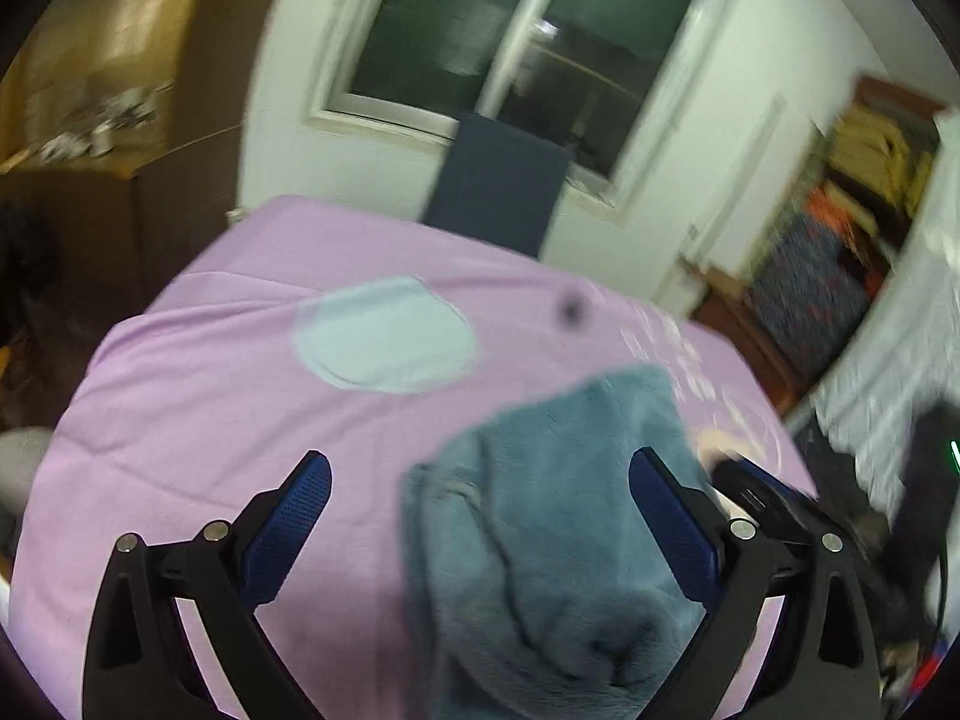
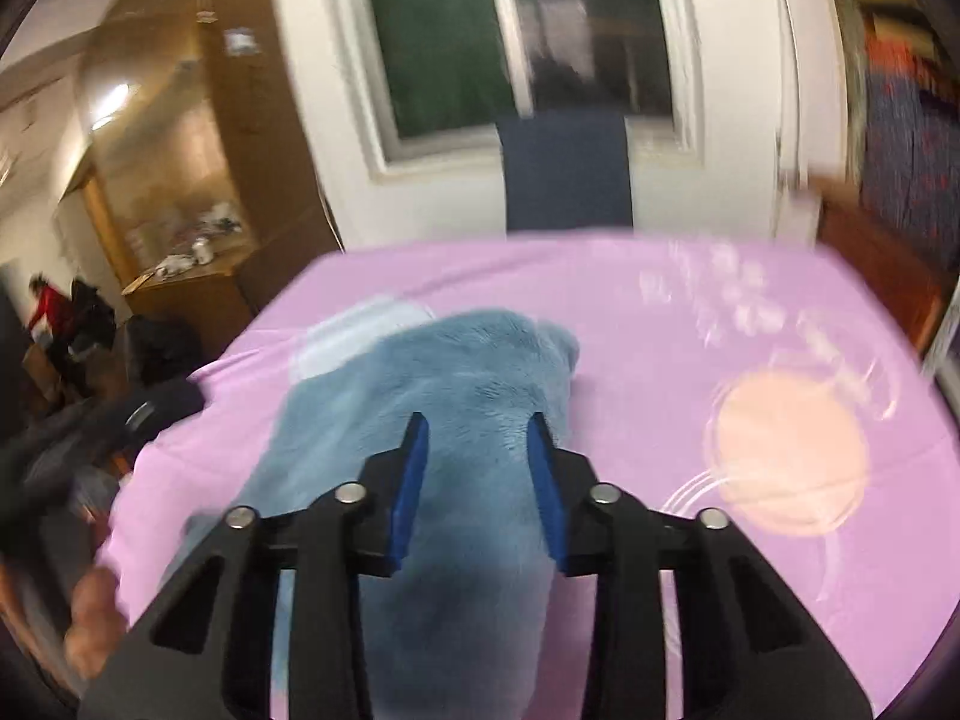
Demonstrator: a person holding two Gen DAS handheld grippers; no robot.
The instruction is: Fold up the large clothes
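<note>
Blue-padded fingers of the left gripper (image 1: pixel 480 468) stand wide apart, empty, at lower frame over the fleecy blue garment (image 1: pixel 558 540) bunched lower centre on the pink bedsheet (image 1: pixel 210 396). Right gripper (image 2: pixel 478 426) straddles a ridge of it, half-open, likely poised to pinch.

We see a pink sheet (image 2: pixel 660 360) covering the bed, printed with a pale blue patch (image 1: pixel 384 333) and a peach circle (image 2: pixel 789 450). Beyond the bed stand a dark blue chair (image 2: pixel 564 174) and, behind it, a window (image 1: pixel 516 42).
</note>
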